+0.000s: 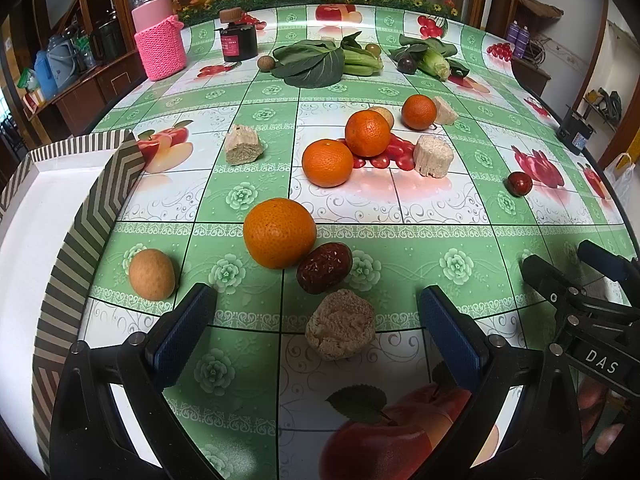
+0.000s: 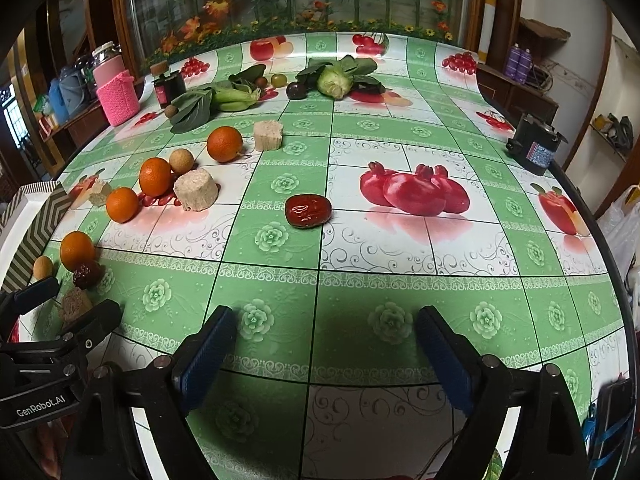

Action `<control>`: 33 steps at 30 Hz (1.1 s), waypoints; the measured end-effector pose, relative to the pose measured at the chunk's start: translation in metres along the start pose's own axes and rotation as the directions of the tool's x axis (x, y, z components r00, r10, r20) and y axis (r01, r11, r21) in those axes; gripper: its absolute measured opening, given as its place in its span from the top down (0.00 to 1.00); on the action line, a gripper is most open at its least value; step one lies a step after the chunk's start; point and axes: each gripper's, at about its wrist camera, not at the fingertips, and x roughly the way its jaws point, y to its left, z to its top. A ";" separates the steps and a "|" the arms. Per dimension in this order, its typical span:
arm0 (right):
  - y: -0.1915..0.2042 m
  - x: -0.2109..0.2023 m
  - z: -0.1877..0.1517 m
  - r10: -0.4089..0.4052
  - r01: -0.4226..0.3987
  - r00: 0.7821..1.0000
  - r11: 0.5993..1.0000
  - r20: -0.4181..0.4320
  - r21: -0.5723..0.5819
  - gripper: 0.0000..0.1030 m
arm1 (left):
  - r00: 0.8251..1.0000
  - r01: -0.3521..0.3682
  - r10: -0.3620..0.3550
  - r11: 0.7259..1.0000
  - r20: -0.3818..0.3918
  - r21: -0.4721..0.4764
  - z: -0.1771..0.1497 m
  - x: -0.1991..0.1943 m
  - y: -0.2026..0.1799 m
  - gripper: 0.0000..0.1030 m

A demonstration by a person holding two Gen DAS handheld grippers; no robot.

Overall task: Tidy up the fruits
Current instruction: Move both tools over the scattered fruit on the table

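Note:
In the left wrist view my left gripper (image 1: 316, 295) is open just above the table, and a beige crumbly chunk (image 1: 340, 330) lies between its blue pads. Just beyond the chunk are a wrinkled red date (image 1: 324, 267) and an orange (image 1: 279, 232) touching each other, with a tan round fruit (image 1: 152, 274) to their left. Several more oranges (image 1: 327, 162) and beige chunks (image 1: 433, 156) lie farther back. A white box with a striped rim (image 1: 100, 208) stands at the left. My right gripper (image 2: 326, 314) is open with nothing in it, and a glossy red date (image 2: 308, 210) lies ahead of it.
At the back stand a jar in a pink knitted sleeve (image 1: 160, 40), a dark jar (image 1: 238, 38) and leafy greens (image 1: 316, 62) with small dark fruits. A black device (image 2: 534, 144) sits at the table's right edge. Wooden cabinets line the left side.

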 end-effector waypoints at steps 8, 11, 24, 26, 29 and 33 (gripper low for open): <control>0.002 -0.003 0.001 0.003 -0.003 1.000 1.000 0.013 0.009 0.26 | 1.000 -0.006 0.006 1.000 0.005 0.030 -0.007 -0.010 0.001 0.00; 0.000 -0.011 0.002 0.095 -0.095 0.995 0.994 0.016 0.048 0.38 | 0.999 -0.014 0.012 0.999 0.048 0.046 -0.011 -0.024 0.001 0.00; 0.033 -0.074 0.000 0.194 -0.204 0.964 0.978 0.183 0.035 0.39 | 0.981 0.017 -0.019 1.000 0.193 0.009 -0.012 -0.083 0.029 0.00; 0.041 -0.080 -0.001 0.190 -0.194 0.964 0.981 0.186 0.002 0.39 | 0.980 0.023 -0.023 1.000 0.199 0.006 -0.015 -0.087 0.032 0.01; 0.051 -0.084 -0.003 0.170 -0.167 0.968 0.985 0.184 -0.029 0.39 | 0.978 0.031 -0.029 0.999 0.204 -0.007 -0.019 -0.090 0.036 0.01; 0.053 -0.091 -0.007 0.168 -0.164 0.967 0.986 0.194 -0.037 0.39 | 0.978 0.032 -0.030 0.999 0.208 -0.004 -0.023 -0.093 0.038 0.01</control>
